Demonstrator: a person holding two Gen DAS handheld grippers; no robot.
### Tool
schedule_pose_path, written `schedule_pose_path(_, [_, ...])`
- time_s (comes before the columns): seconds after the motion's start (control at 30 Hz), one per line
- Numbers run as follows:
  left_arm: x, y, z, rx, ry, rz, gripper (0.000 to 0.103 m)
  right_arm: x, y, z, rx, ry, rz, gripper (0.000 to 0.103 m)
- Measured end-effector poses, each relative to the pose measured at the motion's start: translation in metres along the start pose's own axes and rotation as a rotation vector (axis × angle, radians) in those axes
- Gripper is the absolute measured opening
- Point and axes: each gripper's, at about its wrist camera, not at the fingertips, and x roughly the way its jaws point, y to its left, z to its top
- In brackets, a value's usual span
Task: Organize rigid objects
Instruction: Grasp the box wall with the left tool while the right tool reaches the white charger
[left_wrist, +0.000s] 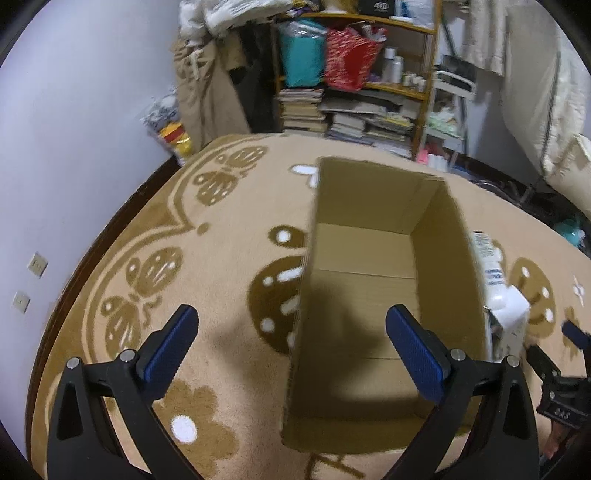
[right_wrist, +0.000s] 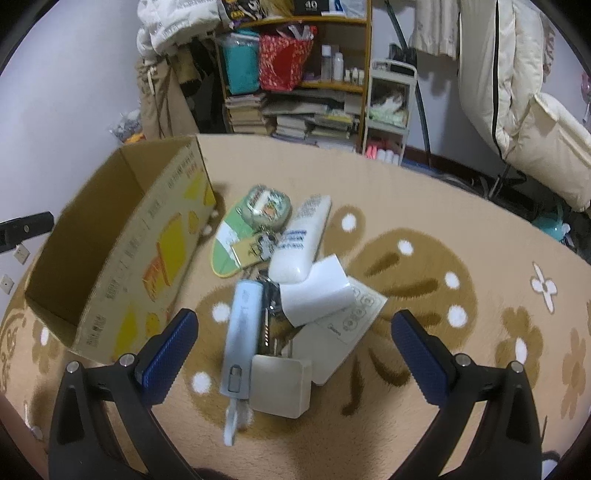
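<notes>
Cardboard box (left_wrist: 369, 295) open-topped on the patterned rug (left_wrist: 207, 236), nothing inside; rigid items piled just beside it.
Left gripper (left_wrist: 291, 354) spread wide over the box's near rim, holding nothing. Right gripper (right_wrist: 293, 354) equally wide, empty, above the pile: pale blue case (right_wrist: 242, 332), white square box (right_wrist: 280, 386), white tube (right_wrist: 301, 240), white card (right_wrist: 317, 291), green pouch (right_wrist: 236, 240).
</notes>
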Motion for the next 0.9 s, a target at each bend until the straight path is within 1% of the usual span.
schedule_pose_path(0.1, [0.008,0.005,0.0,-0.016,0.021,-0.007,0.101,0.01,-0.003,-0.003,0.002,0.033,-0.014,0.103])
schedule_pose_path(0.2, [0.014,0.003,-0.001,-0.008,0.031,0.003,0.1,0.021,-0.007,-0.007,0.018,0.082,-0.017,0.103])
schedule_pose_path(0.27, [0.017,0.002,-0.002,0.004,0.044,0.016,0.09,0.029,-0.01,-0.01,0.032,0.12,-0.027,0.103])
schedule_pose_path(0.33, [0.021,0.001,-0.004,0.013,0.063,0.019,0.085,0.036,-0.011,-0.014,0.038,0.153,-0.042,0.103])
schedule_pose_path(0.37, [0.022,0.001,-0.006,0.019,0.061,0.016,0.077,0.039,-0.012,-0.015,0.04,0.166,-0.048,0.103])
schedule_pose_path(0.4, [0.022,0.0,-0.007,0.025,0.063,0.013,0.072,0.041,-0.013,-0.016,0.041,0.18,-0.059,0.103])
schedule_pose_path(0.47, [0.024,0.0,-0.008,0.031,0.081,0.004,0.056,0.047,-0.015,-0.019,0.042,0.202,-0.078,0.103])
schedule_pose_path(0.53, [0.029,0.001,-0.01,0.027,0.109,-0.002,0.052,0.053,-0.016,-0.022,0.042,0.229,-0.086,0.103])
schedule_pose_path(0.6, [0.035,0.002,-0.012,0.021,0.146,-0.006,0.05,0.057,-0.015,-0.026,0.035,0.248,-0.092,0.103])
schedule_pose_path(0.67, [0.038,0.004,-0.013,0.009,0.163,-0.017,0.044,0.059,-0.012,-0.028,0.029,0.255,-0.08,0.103])
schedule_pose_path(0.7, [0.039,0.004,-0.014,0.012,0.168,-0.012,0.042,0.06,-0.011,-0.028,0.023,0.26,-0.078,0.103])
schedule_pose_path(0.73, [0.04,0.004,-0.015,0.016,0.173,-0.006,0.038,0.061,-0.008,-0.029,0.013,0.262,-0.076,0.103])
schedule_pose_path(0.77, [0.042,0.004,-0.016,0.02,0.182,-0.003,0.034,0.062,-0.006,-0.03,0.005,0.258,-0.081,0.103])
schedule_pose_path(0.83, [0.044,0.004,-0.017,0.021,0.195,-0.002,0.029,0.063,-0.004,-0.03,-0.004,0.251,-0.09,0.103])
schedule_pose_path(0.87, [0.045,0.003,-0.018,0.024,0.201,0.0,0.024,0.063,-0.005,-0.031,0.0,0.253,-0.09,0.103])
schedule_pose_path(0.9, [0.046,0.003,-0.018,0.027,0.203,0.005,0.024,0.063,-0.006,-0.031,0.01,0.256,-0.084,0.103])
